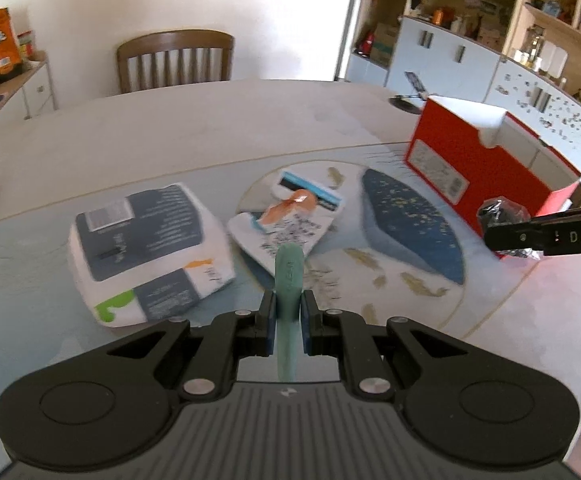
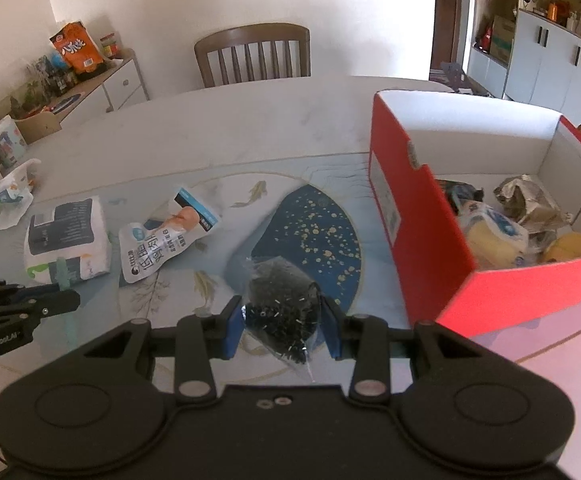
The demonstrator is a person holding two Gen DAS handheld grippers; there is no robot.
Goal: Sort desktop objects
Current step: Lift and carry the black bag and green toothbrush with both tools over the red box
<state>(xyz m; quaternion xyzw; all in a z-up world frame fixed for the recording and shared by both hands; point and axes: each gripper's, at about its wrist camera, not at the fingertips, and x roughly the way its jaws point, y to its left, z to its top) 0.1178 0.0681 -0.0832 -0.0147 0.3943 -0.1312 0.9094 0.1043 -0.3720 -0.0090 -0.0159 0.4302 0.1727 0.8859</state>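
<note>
Gripping a slim pale-green stick (image 1: pixel 288 280) between its blue pads, the left gripper (image 1: pixel 288 320) hangs above the table (image 1: pixel 210 128) with its jaws clenched tight on the thing. The stick stands nearly upright in the grasp, its rounded top rising above the fingers and its lower end reaching down toward the camera. Beyond it on the table lie a white tissue pack (image 1: pixel 146 248) with dark printed panels and, just to its right, a white snack pouch (image 1: pixel 290 216) with an orange picture – both flat on the fish-patterned mat (image 1: pixel 410 216).

The right gripper (image 2: pixel 282 320) is closed on a clear bag of small black bits (image 2: pixel 280 304); the bag bulges between the two blue pads and a wrinkled corner trails below them. It is held off the table, over the dark blue part of the mat and to the left of the red box (image 2: pixel 422 240).

That box stands open on the right side of the table, white inside. Several wrapped things already lie in it – a yellow sponge in clear wrap (image 2: pixel 490 236), a crumpled silvery packet (image 2: pixel 530 200) and a yellow lump at the near corner. From the left camera the right gripper shows at the edge of view, just in front of the box. A wooden chair (image 2: pixel 252 54) stands at the far side of the table.
</note>
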